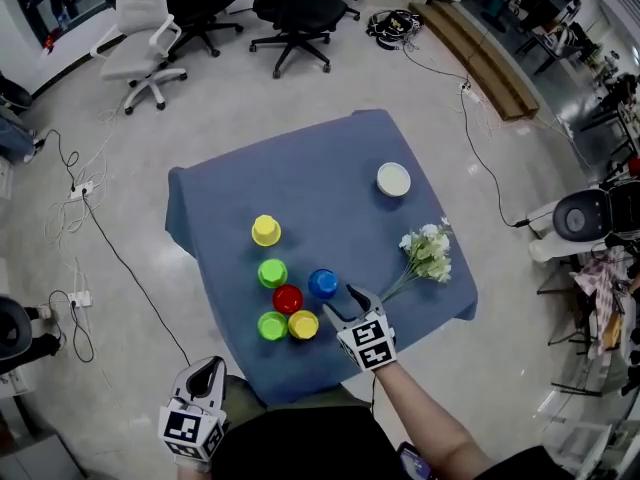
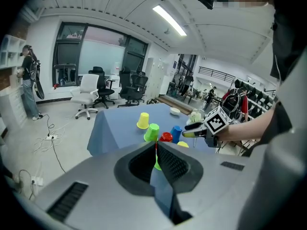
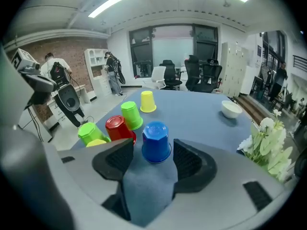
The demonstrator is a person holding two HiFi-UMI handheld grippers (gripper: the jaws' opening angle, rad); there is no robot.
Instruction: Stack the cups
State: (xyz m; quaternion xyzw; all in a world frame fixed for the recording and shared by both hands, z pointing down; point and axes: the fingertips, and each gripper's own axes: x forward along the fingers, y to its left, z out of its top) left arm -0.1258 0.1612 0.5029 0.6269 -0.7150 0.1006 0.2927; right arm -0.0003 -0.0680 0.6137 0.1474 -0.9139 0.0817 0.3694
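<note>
Evidently lining up a pick, the right gripper hangs over the near edge of the tabletop with its jaws spread wide, an upturned blue cup standing between the pads but untouched, which suggests a grasp being framed, not made. The left gripper waits off the near corner, jaws pressed together on nothing, apparently kept clear of the working side. Beside the blue cup cluster a red cup, two green cups and a yellow cup, all inverted and none stacked yet; a second yellow cup sits apart toward the middle. A white bowl rests near the far corner and a flower sprig by the right corner of the blue cloth. Office chairs and loose cables cross the pale floor beyond.
</note>
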